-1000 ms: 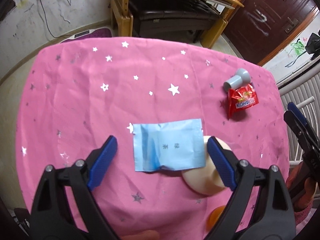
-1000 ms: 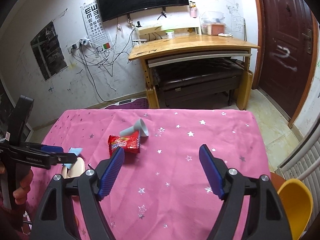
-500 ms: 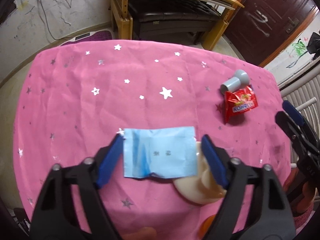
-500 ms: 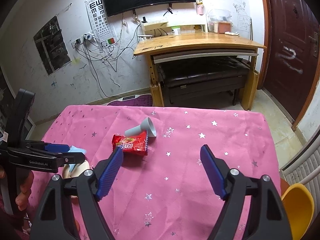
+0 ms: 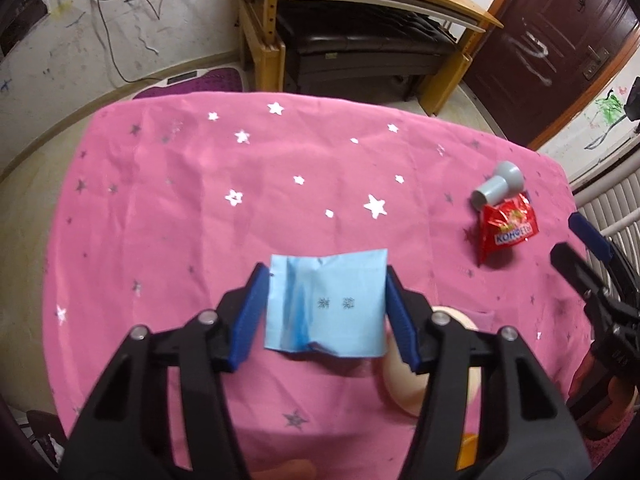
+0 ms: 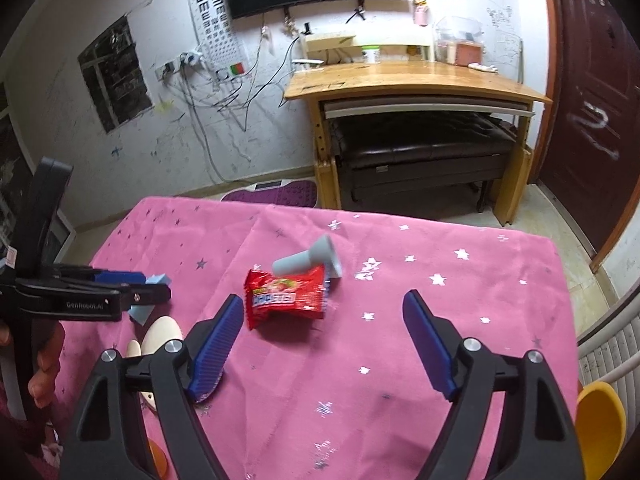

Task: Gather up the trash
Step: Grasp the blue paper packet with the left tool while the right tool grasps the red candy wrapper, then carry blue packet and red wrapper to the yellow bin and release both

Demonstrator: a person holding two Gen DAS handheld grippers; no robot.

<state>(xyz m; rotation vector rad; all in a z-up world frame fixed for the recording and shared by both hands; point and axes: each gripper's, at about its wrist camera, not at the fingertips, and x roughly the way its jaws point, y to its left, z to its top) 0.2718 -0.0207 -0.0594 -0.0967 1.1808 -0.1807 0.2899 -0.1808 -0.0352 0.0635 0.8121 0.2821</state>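
A light blue paper packet [image 5: 326, 304] sits between the blue pads of my left gripper [image 5: 325, 270]. The jaws are closing, both pads touch its side edges, and the paper is buckling near its left side. In the right wrist view the same packet [image 6: 158, 280] shows past the left gripper [image 6: 152, 286], low over the pink star cloth [image 5: 200, 200]. A red snack wrapper [image 6: 286, 298] lies at the table's middle, leaning on a grey funnel-shaped piece [image 6: 306, 262]. My right gripper [image 6: 324, 300] hovers open just short of the wrapper, with nothing between its pads.
A beige rounded object [image 5: 404, 376] lies under the left gripper's right finger. The red wrapper [image 5: 506, 232] and grey piece [image 5: 498, 188] are far right in the left wrist view, close to the right gripper [image 5: 568, 236]. A yellow seat [image 6: 600, 416] stands off the table's right edge.
The left jaws have narrowed from wide apart until they meet the blue packet's edges. The right gripper has moved closer to the red wrapper.
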